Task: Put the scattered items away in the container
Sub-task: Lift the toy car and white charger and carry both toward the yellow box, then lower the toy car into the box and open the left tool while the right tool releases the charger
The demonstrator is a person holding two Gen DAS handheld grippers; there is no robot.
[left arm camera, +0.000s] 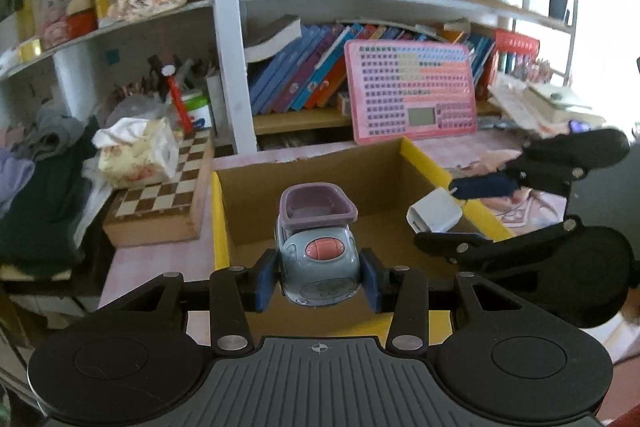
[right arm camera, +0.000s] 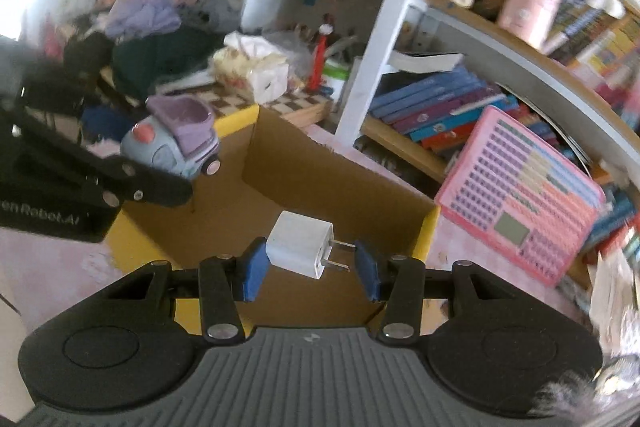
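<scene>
My left gripper [left arm camera: 319, 277] is shut on a grey-blue toy truck [left arm camera: 318, 251] with a purple bed, held above the open cardboard box [left arm camera: 256, 203] with yellow flaps. The truck also shows in the right wrist view [right arm camera: 176, 139]. My right gripper [right arm camera: 310, 267] holds a white plug charger [right arm camera: 300, 249] between its blue pads [right arm camera: 252, 269], prongs toward the right pad, over the same box [right arm camera: 340, 183]. The charger [left arm camera: 434, 215] and right gripper [left arm camera: 460, 211] appear at the right in the left wrist view.
A pink toy keyboard [left arm camera: 412, 91] leans on the bookshelf behind the box. A chessboard [left arm camera: 160, 203] with a tissue pack [left arm camera: 136, 155] sits left of the box. Clothes [left arm camera: 44, 187] pile at far left. Books and papers lie at right.
</scene>
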